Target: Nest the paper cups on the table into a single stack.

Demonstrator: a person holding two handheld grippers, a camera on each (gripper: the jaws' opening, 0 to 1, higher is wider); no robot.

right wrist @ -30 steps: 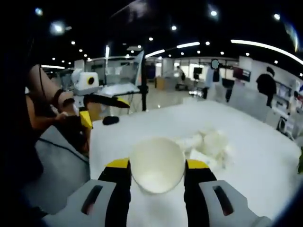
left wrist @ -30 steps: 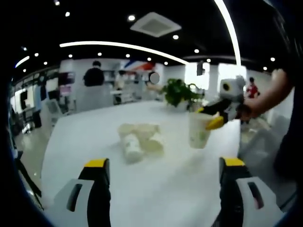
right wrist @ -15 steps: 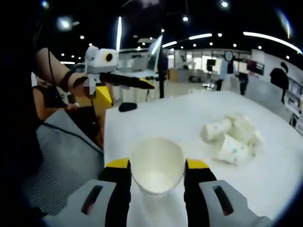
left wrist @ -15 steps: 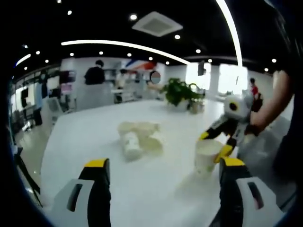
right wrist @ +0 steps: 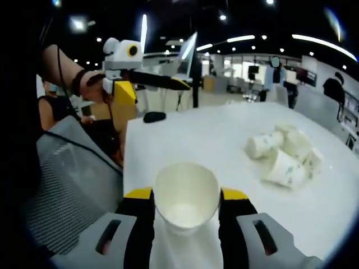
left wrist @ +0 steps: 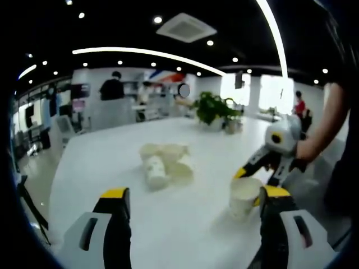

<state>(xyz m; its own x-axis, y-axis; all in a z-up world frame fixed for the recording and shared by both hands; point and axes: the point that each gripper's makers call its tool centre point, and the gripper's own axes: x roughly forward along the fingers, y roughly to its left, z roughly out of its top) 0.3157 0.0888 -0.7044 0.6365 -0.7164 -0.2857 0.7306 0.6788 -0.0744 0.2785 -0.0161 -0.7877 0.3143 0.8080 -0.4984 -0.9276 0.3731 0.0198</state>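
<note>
A white paper cup point(right wrist: 186, 197) sits upright between my right gripper's point(right wrist: 186, 196) yellow-tipped jaws, which are shut on it. In the left gripper view that same cup point(left wrist: 244, 197) is low at the table's near right, held by the right gripper point(left wrist: 252, 185) just ahead of my own right jaw. Whether it touches the table I cannot tell. A pile of several paper cups point(left wrist: 165, 163) lies on its side mid-table, seen also as the pile point(right wrist: 286, 157) at the right. My left gripper point(left wrist: 194, 196) is open with nothing between its jaws; it hovers as the left gripper point(right wrist: 178, 85) past the table's edge.
The white table point(left wrist: 101, 168) stretches away to a potted plant point(left wrist: 213, 109) at its far end. A black mouse-like object point(right wrist: 153, 116) lies near the table's corner. A grey mesh chair point(right wrist: 67, 185) stands beside the edge. People stand in the background.
The right gripper has carried its cup down from mid-air to low at the table's near right, beside my left gripper's right jaw. The left gripper has stayed open and almost still.
</note>
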